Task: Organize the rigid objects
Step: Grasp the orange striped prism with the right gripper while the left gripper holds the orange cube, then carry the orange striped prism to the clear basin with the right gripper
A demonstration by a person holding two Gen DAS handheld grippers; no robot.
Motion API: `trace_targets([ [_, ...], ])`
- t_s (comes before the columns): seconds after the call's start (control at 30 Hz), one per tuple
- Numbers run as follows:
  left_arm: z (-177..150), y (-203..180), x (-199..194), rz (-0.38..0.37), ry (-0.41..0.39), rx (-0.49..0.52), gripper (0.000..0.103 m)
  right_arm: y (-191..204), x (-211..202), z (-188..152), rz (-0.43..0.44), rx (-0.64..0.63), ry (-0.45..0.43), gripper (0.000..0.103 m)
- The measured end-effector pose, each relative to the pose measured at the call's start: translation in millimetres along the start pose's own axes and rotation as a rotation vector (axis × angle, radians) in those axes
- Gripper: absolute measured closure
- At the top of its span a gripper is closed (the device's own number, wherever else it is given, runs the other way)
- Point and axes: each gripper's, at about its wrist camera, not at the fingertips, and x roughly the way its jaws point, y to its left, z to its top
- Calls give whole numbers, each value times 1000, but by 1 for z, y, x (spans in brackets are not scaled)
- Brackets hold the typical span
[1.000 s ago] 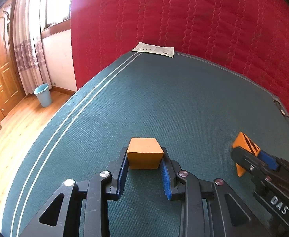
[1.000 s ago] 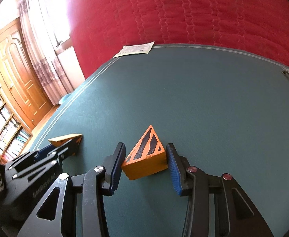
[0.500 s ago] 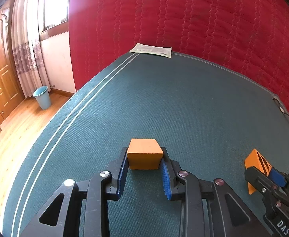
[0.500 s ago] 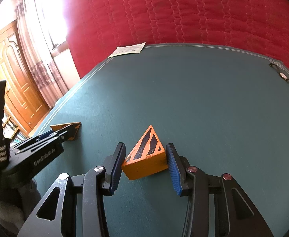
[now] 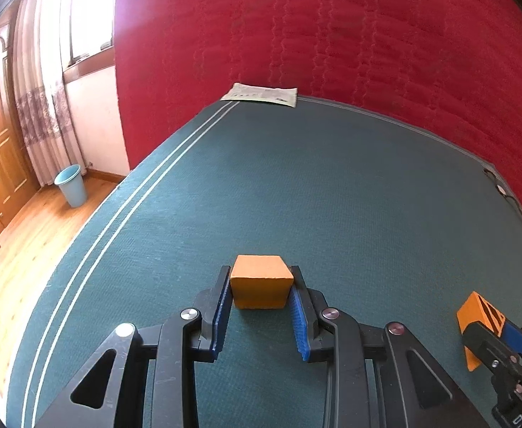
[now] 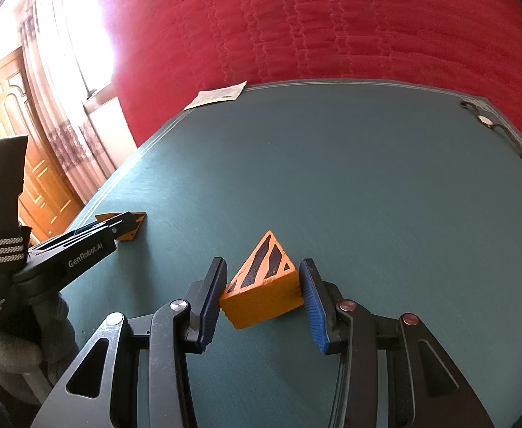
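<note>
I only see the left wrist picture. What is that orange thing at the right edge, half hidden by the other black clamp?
Observer: A rigid orange wedge whose triangular top face bears black stripes.
Operator: Is it being held?
Observer: Yes, the right gripper has its blue pads pressed on two sides.
Operator: My squarish block looks plain orange.
Observer: The right wrist view shows black markings on one side face of that orange block.

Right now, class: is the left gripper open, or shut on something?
Shut. The left gripper clamps the orange block; both blue pads press against its sides above the green table.
</note>
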Motion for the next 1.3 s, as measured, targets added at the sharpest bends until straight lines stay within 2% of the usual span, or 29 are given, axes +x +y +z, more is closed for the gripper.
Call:
trace_targets([
  [0.27, -8, -20, -8, -45, 5, 54, 71, -31, -27, -11, -45, 51, -22, 61],
  [0.57, -18, -43, -17, -85, 25, 101, 71, -83, -74, -19, -160, 80, -67, 61],
  [0.67, -21, -52, -19, -94, 29, 113, 71, -101, -85, -21, -142, 125, -70, 61],
  [0.77, -24, -60, -21, -100, 33, 124, 71, -109, -88, -24, -76, 178, -64, 60],
  [0.93, -27, -68, -25, -113, 36, 130, 71, -87, -74, -22, 43, 161, -26, 60],
  [1.03, -28, -67, -27, -112, 34, 123, 71, -64, -65, -22, 75, 102, -4, 60],
  [1.3, -27, -67, -27, -120, 36, 120, 71, -47, -40, -27, 25, 43, 45, 60],
])
